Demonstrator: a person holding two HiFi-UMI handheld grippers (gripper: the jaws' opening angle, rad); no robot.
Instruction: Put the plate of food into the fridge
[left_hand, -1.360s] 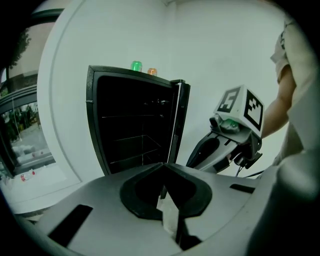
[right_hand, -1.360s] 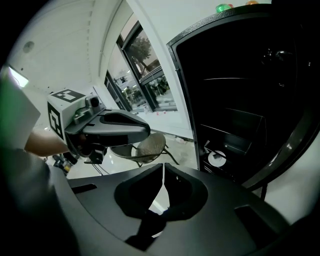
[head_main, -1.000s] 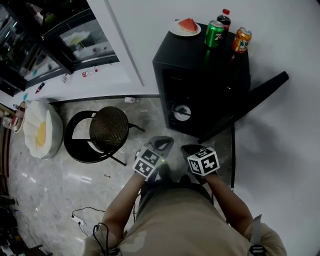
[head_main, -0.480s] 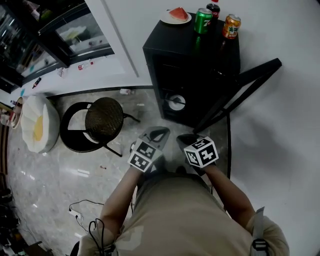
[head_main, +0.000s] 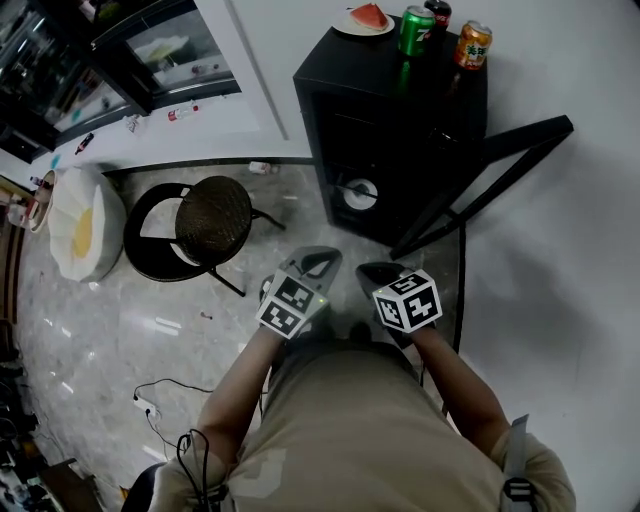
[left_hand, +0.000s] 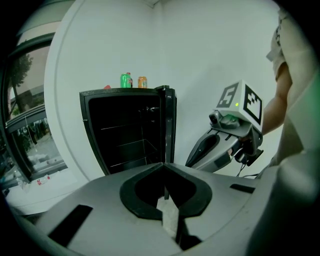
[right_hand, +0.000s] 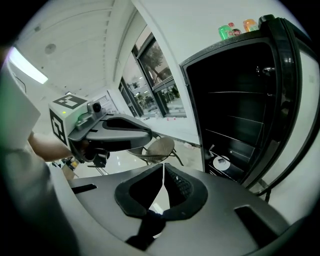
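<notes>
A white plate with a red watermelon slice (head_main: 367, 20) sits on top of the black mini fridge (head_main: 390, 120), at its back left corner. The fridge door (head_main: 487, 183) stands wide open to the right. My left gripper (head_main: 322, 262) and right gripper (head_main: 378, 272) hang side by side in front of the fridge, low and well short of the plate. Both are shut with nothing held. In the left gripper view the jaws (left_hand: 163, 164) meet in front of the open fridge (left_hand: 130, 132). The right gripper view shows its jaws (right_hand: 163, 166) closed before the dark shelves (right_hand: 235, 120).
Beside the plate stand a green can (head_main: 415, 30), an orange can (head_main: 472, 44) and a dark bottle (head_main: 437, 12). A white dish (head_main: 358, 193) lies on the fridge's lowest shelf. A round chair (head_main: 205, 225) and a white cushion (head_main: 82, 220) are on the floor at left.
Both grippers have risen a little and edged toward the fridge, still side by side and shut. The head view has shifted slightly.
</notes>
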